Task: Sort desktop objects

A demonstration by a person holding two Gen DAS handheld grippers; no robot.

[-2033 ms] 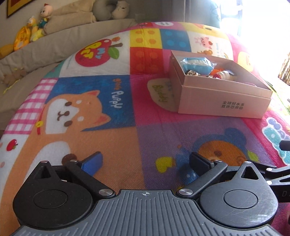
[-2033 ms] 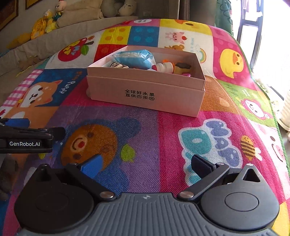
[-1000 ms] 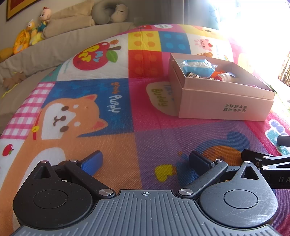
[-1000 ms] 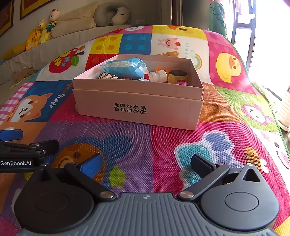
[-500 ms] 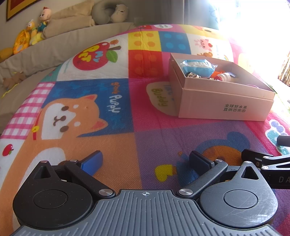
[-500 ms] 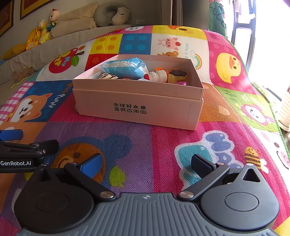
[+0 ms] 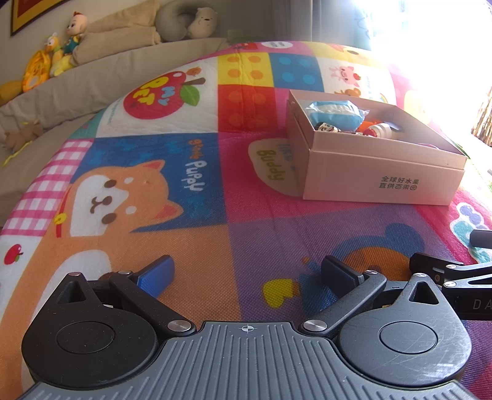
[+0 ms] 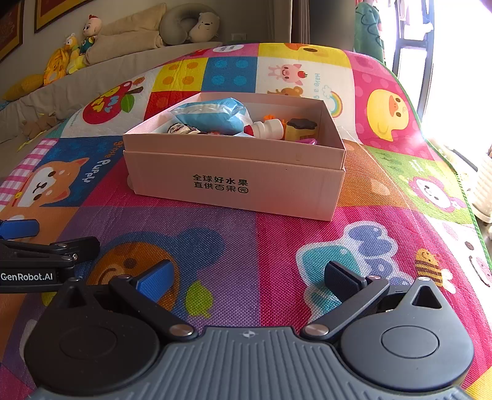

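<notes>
A pink cardboard box (image 8: 236, 181) with black Chinese print stands on the colourful play mat (image 8: 276, 240); it also shows at the right of the left wrist view (image 7: 381, 181). Inside lie a blue packet (image 8: 212, 117), a small white bottle with a red cap (image 8: 267, 130), a yellow and brown block (image 8: 301, 128) and a small figure (image 8: 180, 128). My left gripper (image 7: 246, 274) is open and empty, low over the mat. My right gripper (image 8: 249, 277) is open and empty, in front of the box. Each gripper's side shows at the edge of the other's view.
A grey sofa (image 7: 92, 77) with plush toys (image 7: 46, 61), a beige cushion and a neck pillow (image 8: 187, 24) lies behind the mat. A bright window (image 8: 446, 46) is at the right. The mat's green edge (image 8: 461, 190) runs down the right side.
Since two seconds ago both grippers drew back and lower, and the box looks closer in the right view. Over the last second nothing has moved.
</notes>
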